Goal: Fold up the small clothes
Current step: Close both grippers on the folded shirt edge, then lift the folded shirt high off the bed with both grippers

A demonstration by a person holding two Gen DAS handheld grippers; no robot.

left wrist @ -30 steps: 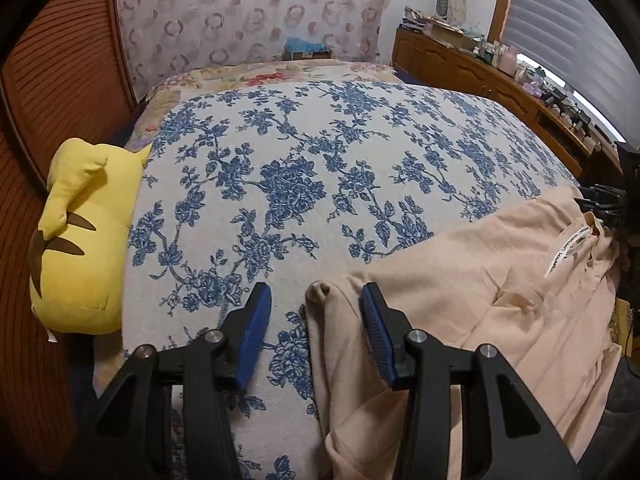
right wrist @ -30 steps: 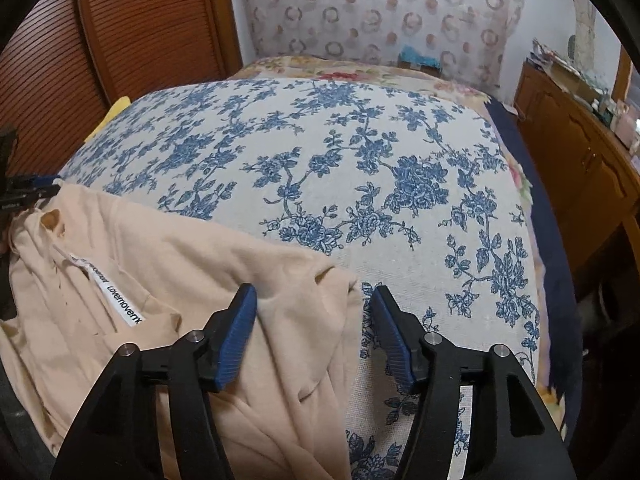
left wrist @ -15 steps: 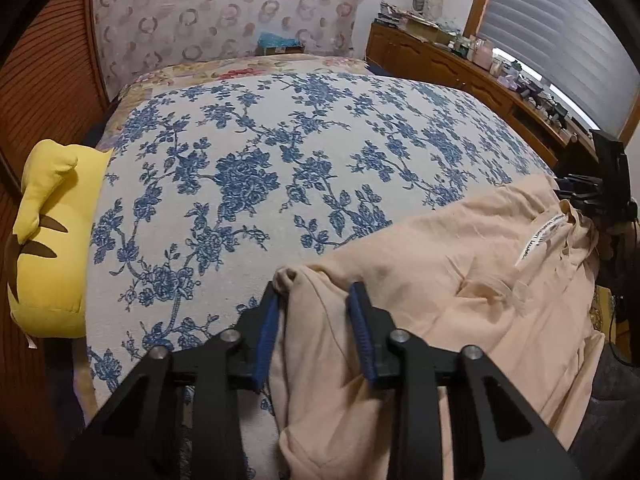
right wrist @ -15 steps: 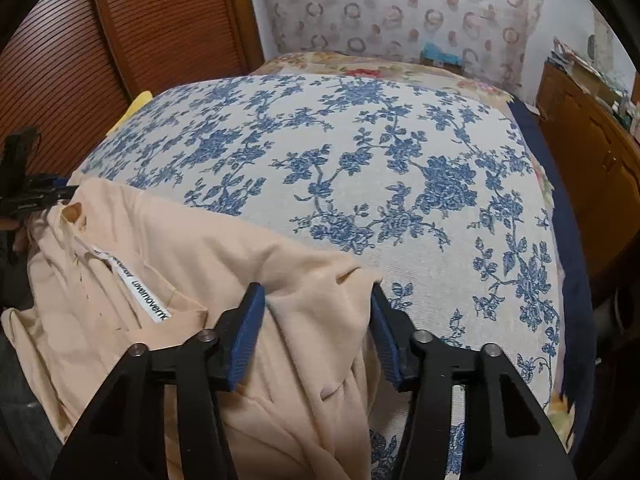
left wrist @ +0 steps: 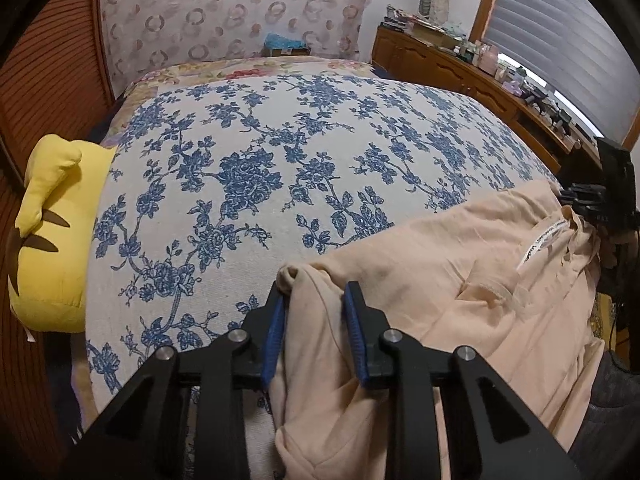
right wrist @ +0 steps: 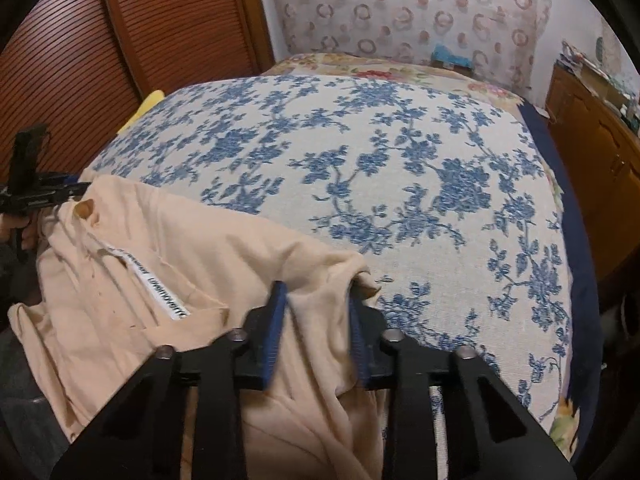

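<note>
Beige garment (left wrist: pixel 460 280) lies crumpled at near edge of bed (left wrist: pixel 280 168), no fold yet; left gripper (left wrist: pixel 316 300) and right gripper (right wrist: pixel 316 300) fingers just closed, each pinching a garment corner; all folding remains

Both the left gripper (left wrist: pixel 316 300) and the right gripper (right wrist: pixel 318 300) are matte black frames of angular struts, each carrying two ribbed blue pads on its jaws and four round silver screws in a row across the linkage
</note>
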